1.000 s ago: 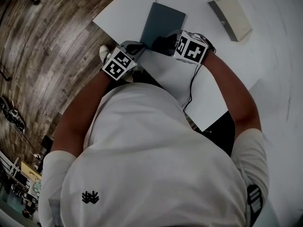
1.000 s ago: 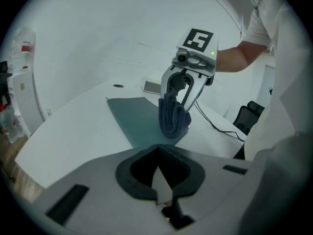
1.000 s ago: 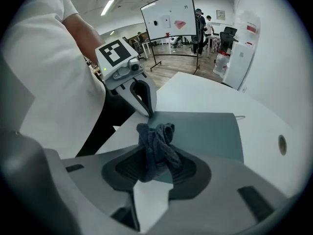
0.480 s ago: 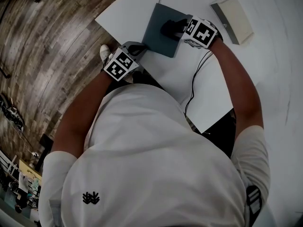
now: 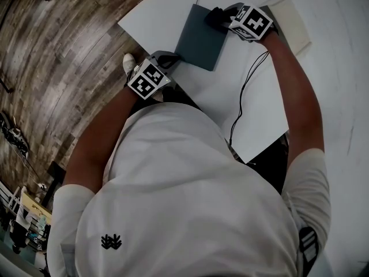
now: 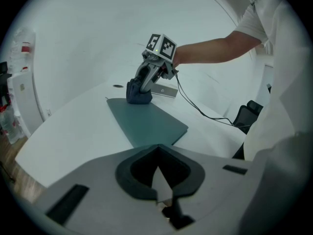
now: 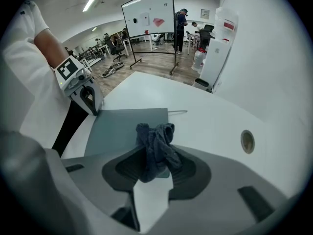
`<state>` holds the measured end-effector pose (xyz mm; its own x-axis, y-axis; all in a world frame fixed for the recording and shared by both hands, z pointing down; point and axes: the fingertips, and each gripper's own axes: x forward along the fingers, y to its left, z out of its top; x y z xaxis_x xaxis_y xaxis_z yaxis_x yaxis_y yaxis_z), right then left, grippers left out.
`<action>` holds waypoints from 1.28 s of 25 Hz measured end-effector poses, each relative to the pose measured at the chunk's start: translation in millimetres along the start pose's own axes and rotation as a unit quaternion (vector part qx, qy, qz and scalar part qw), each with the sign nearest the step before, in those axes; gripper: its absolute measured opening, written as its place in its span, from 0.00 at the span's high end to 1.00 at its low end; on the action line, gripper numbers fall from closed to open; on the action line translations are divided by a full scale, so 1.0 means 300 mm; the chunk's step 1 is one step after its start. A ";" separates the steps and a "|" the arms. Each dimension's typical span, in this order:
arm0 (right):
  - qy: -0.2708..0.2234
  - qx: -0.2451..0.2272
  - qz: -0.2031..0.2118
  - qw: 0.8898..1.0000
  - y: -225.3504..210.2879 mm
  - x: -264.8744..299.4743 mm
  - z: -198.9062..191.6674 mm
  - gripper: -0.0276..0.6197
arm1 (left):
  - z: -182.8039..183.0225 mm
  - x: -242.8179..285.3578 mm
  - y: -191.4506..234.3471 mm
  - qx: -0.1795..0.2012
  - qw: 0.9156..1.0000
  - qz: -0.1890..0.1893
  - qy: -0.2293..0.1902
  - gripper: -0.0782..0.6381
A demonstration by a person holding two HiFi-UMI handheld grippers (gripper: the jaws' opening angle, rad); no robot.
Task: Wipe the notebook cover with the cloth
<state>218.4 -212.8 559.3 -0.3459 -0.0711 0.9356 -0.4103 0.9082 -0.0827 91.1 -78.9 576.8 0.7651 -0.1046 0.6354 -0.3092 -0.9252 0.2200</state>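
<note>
A dark teal notebook [image 5: 200, 38] lies flat on the white table [image 5: 230, 108]. My right gripper [image 5: 223, 17] is shut on a crumpled dark blue cloth [image 7: 155, 146] and presses it onto the notebook's far right corner. In the left gripper view the cloth [image 6: 138, 96] sits on the notebook's [image 6: 146, 121] far end under the right gripper [image 6: 145, 84]. My left gripper [image 5: 171, 58] is shut, and its tips rest at the notebook's near left corner. The right gripper view shows it [image 7: 92, 102] at that corner of the cover [image 7: 117, 129].
A flat beige box [image 5: 295, 21] lies just right of the right gripper. A black cable [image 5: 245, 91] trails across the table from it. A round grommet hole [image 7: 247, 141] is in the tabletop. The table's left edge drops to a wooden floor [image 5: 57, 68].
My right gripper has slid the cloth along the notebook from its near edge to its far right corner, away from the person. The left gripper has stayed put.
</note>
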 end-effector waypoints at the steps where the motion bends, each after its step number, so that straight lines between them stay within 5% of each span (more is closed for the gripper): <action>1: 0.000 0.002 -0.004 1.000 -0.017 -0.002 -0.001 0.75 | 0.001 0.001 0.001 0.001 1.000 0.001 -0.001 0.88; 11: -0.008 0.022 -0.062 0.998 -0.087 -0.057 0.000 0.75 | -0.006 0.005 -0.007 0.008 1.000 0.006 0.000 0.88; 23: -0.035 -0.034 0.052 0.997 0.356 -0.011 0.131 0.75 | -0.017 0.007 0.004 0.009 1.000 0.008 0.009 0.88; 32: -0.014 -0.052 0.091 0.994 0.493 0.060 0.132 0.75 | -0.055 0.010 -0.012 0.017 0.999 0.015 0.032 0.88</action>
<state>118.0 -96.1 550.3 -0.4311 0.0877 0.8980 -0.2494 0.9449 -0.2120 85.3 -69.9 590.1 0.7179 -0.1099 0.6874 -0.3110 -0.9341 0.1755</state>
